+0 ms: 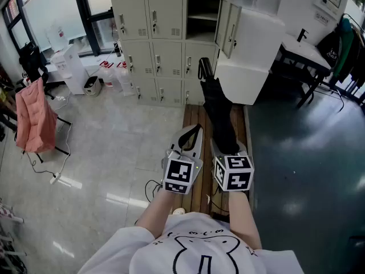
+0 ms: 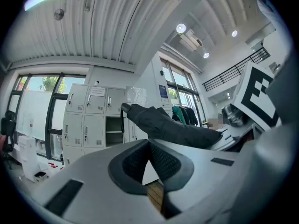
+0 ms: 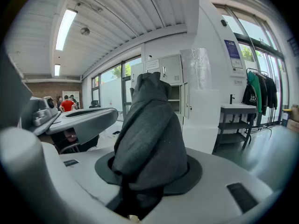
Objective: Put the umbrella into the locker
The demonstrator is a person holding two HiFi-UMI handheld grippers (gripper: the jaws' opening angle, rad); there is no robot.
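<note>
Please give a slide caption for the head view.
Folded black umbrella held by right gripper, pointing toward open locker; left gripper shut, empty.

Left gripper [image 2: 150, 146] with jaws closed, empty; beyond, to the right, dark folded umbrella [image 2: 173, 127] pointing toward far grey lockers [image 2: 88, 120], one compartment [image 2: 114, 130] open.

I see a pink jacket [image 1: 35, 119] hanging off to the left, jugs [image 1: 114, 73] by the window, and a white table [image 1: 305, 53] on the right.

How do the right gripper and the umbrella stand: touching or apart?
Touching. The right gripper view shows the right gripper with its jaws closed on the folded black umbrella, whose fabric is pressed against both of them.
</note>
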